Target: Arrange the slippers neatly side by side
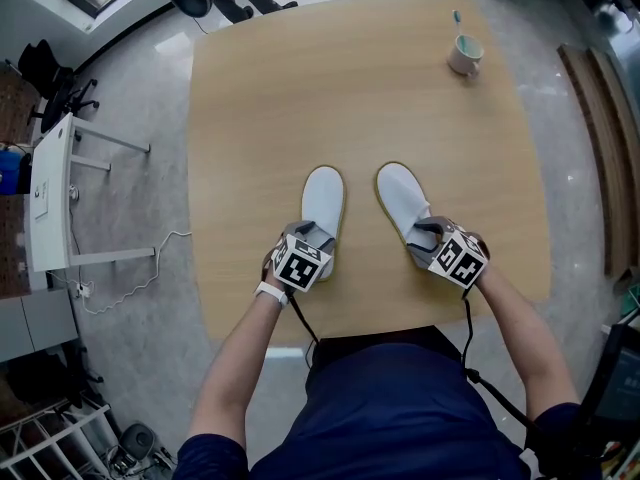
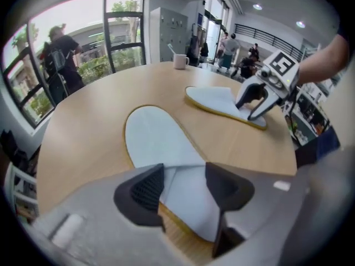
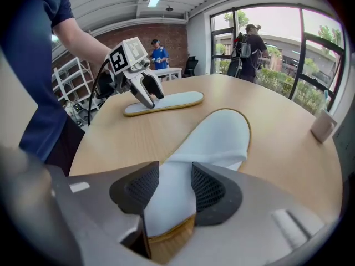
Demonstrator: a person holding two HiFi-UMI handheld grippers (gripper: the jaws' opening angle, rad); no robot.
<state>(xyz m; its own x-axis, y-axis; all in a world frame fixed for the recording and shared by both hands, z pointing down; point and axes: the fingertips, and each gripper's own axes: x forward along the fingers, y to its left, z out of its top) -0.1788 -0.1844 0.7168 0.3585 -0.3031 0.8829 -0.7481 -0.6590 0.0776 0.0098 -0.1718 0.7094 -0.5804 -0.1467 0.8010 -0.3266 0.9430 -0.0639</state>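
Slippers: two white slippers with yellowish edging are lying soles down on the bench (image 1: 300, 98), near the person's edge, with bare wood showing between them.
Left slipper (image 1: 323, 200): it is pointing almost straight away from the person.
Right slipper (image 1: 402, 198): it is lying slightly slanted, its toe leaning in toward the left slipper and its heel sitting further out.
Left gripper (image 2: 183, 184): it is pointing steeply down over the left slipper's heel end.
Left fingers (image 2: 145, 190): they are standing apart, and the white insole of the heel is showing in the gap between them; the pads are not pressing on its sides.
Right gripper (image 3: 175, 187): it is pointing down over the right slipper's heel end, just behind the upper band.
Right fingers (image 3: 209, 190): they are spread too, with the heel's insole showing between them; the slipper is wider than the gap, and nothing is being pinched.
Mug (image 1: 464, 56): a white mug holding a toothbrush (image 1: 457, 18) is standing at the bench's far corner, well apart from both slippers.
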